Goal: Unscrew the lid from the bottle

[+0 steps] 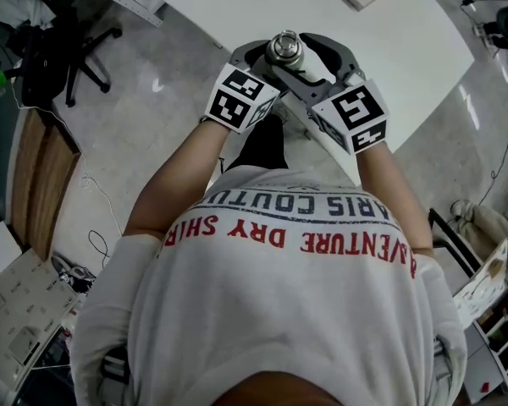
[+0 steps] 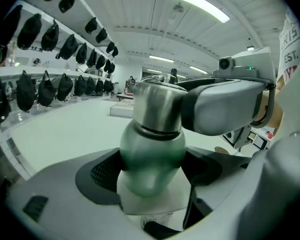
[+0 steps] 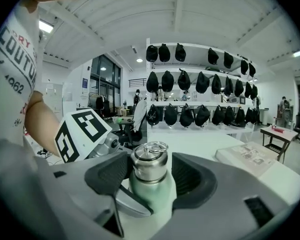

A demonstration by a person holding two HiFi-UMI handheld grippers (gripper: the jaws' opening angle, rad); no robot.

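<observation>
- Shirt (image 1: 296, 311), white with red and grey lettering, fills the bottom of the head view.
- Forearms (image 1: 173, 184) reach forward from it, one to each gripper.
- Left gripper (image 2: 152, 166) is clamped on the bottle (image 2: 152, 151). Both dark pads press on its rounded green body, just under the lid.
- Right gripper (image 3: 150, 176) meets it from the opposite side, its jaws set wide around the steel lid (image 3: 149, 161). One pad lies against the lid and a thin gap shows at the other, so it is not squeezing.
- The lid sits on the bottle's neck with a wire ring on top. The bottle stands roughly upright between the two grippers, over the near edge of the desk (image 1: 389, 32). Whether its base rests on anything cannot be told.
- A flat booklet (image 3: 250, 156) lies farther out on the white desk.
- Wall shelves (image 3: 200, 84) hung with dark caps line the far side of the room.
</observation>
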